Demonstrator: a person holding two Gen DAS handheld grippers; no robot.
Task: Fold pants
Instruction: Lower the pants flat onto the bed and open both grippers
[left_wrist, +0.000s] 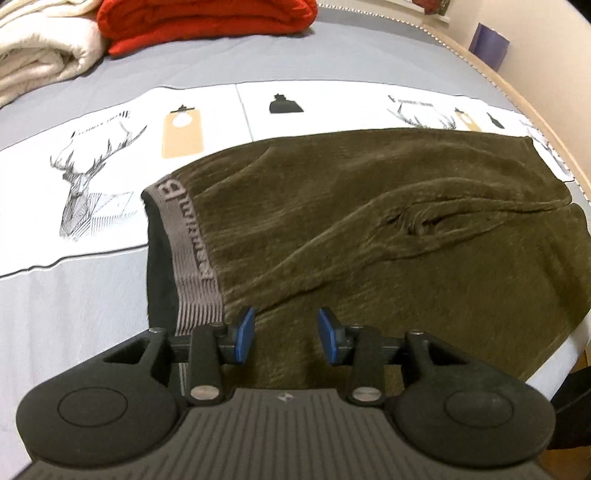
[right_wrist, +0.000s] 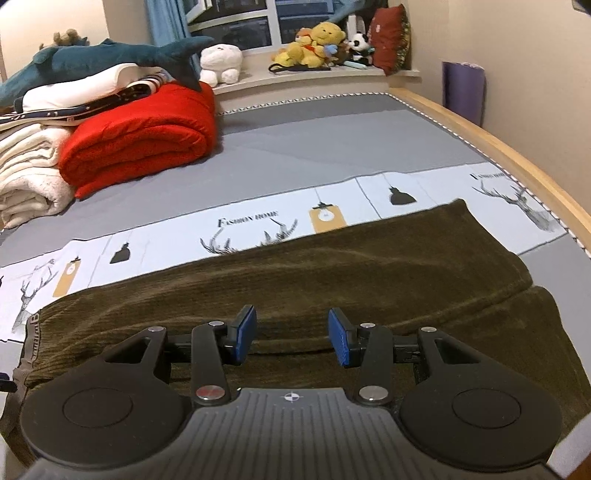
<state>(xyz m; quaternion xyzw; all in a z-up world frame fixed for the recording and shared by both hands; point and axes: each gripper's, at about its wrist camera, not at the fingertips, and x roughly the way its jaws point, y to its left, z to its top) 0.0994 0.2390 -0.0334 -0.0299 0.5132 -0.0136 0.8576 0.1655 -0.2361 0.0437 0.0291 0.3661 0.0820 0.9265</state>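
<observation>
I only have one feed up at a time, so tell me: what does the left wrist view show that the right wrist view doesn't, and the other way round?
Only the left wrist view: the grey waistband in full with its black lining, and the crease in the fabric.

Only the right wrist view: the plush shark, the toys on the window sill, and where one layer of the pants ends on the right.

Both: the olive pants flat on the bed, the red blanket, and an open, empty hand-held gripper, left and right.
</observation>
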